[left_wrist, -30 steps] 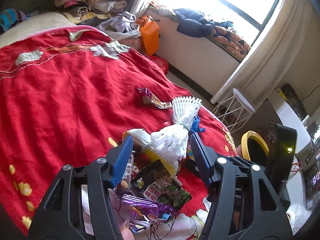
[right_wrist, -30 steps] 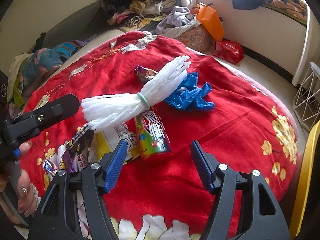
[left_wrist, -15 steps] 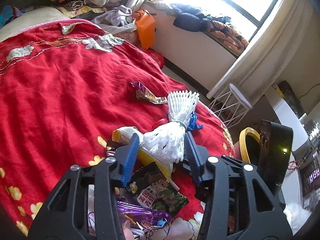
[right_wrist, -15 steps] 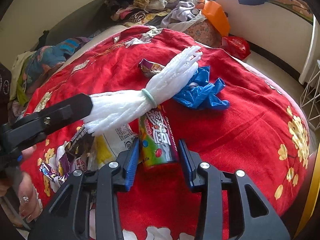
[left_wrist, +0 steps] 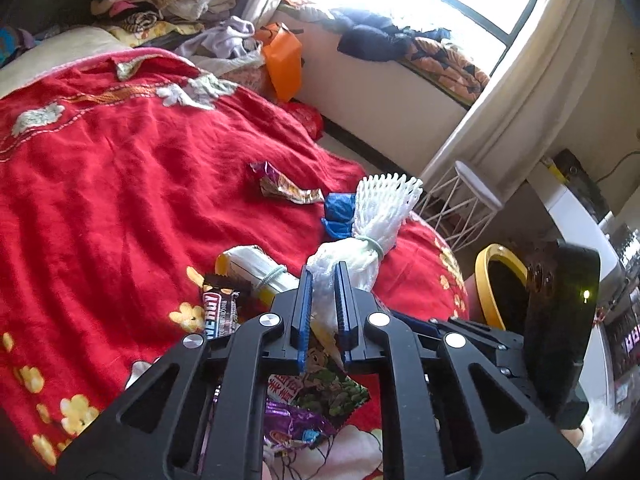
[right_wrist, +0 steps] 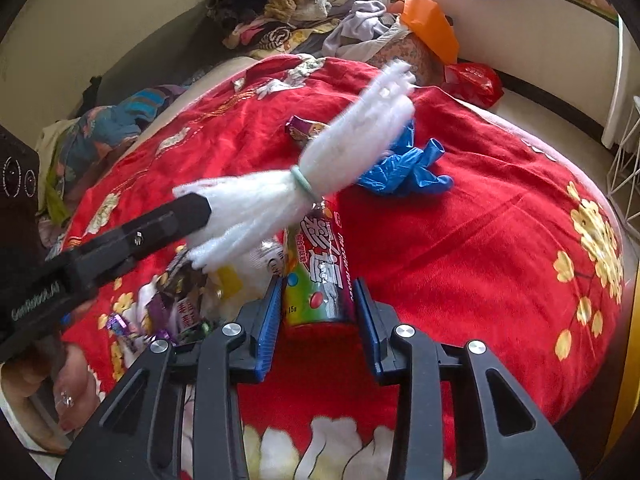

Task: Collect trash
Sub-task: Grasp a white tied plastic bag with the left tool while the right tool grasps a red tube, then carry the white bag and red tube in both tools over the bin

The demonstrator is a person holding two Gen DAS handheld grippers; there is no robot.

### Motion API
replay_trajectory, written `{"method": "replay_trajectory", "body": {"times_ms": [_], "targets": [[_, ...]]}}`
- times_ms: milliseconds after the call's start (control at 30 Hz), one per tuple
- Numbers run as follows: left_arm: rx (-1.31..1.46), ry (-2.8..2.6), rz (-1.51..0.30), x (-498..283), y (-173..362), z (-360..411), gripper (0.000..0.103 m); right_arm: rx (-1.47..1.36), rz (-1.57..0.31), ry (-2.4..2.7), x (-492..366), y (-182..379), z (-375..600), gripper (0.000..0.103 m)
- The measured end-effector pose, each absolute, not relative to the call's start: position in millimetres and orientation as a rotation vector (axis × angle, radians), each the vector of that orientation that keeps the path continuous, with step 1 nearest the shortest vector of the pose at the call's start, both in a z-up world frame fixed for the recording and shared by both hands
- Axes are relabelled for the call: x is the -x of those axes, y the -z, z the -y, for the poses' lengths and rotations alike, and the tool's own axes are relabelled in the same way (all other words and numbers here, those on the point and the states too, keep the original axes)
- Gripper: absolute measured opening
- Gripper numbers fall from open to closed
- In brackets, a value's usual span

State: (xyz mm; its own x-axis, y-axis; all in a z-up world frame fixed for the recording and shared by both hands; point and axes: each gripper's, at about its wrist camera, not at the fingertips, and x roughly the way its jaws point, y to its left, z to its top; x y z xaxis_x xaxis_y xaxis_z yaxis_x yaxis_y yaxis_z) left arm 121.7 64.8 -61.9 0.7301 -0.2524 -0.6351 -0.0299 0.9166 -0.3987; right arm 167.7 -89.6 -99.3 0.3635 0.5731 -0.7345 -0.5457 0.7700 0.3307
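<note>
My left gripper [left_wrist: 323, 280] is shut on one end of a white foam fruit net [left_wrist: 374, 222] bound with a green band, and holds it lifted off the red bedspread [left_wrist: 120, 200]. In the right wrist view the net [right_wrist: 320, 176] hangs blurred above the trash. My right gripper [right_wrist: 318, 284] is closed around a candy tube [right_wrist: 318, 276] with red characters and coloured dots, which lies on the bedspread [right_wrist: 460, 260]. A blue glove [right_wrist: 404, 168] and a purple wrapper [right_wrist: 304, 126] lie beyond. A chocolate bar wrapper [left_wrist: 218, 308] and snack bags [left_wrist: 320, 392] lie near my left gripper.
A yellow-rimmed black bin [left_wrist: 500, 280] stands to the right of the bed. A white wire stool [left_wrist: 464, 196], an orange bag [left_wrist: 282, 60] and piled clothes [left_wrist: 168, 4] lie beyond the bed. A red bag [right_wrist: 474, 80] sits on the floor.
My left gripper closed on the foam net and lifted it. My right gripper moved forward and closed around the candy tube.
</note>
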Motion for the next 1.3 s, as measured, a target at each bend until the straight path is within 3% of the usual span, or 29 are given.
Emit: {"method": "replay_trajectory", "body": {"times_ms": [1300], "targets": [[0.371,0.191,-0.597,-91.6,-4.5,-42.4,0.007,-0.241,-0.722,-0.587,-131.8,30.1,193.1,0.031]]}}
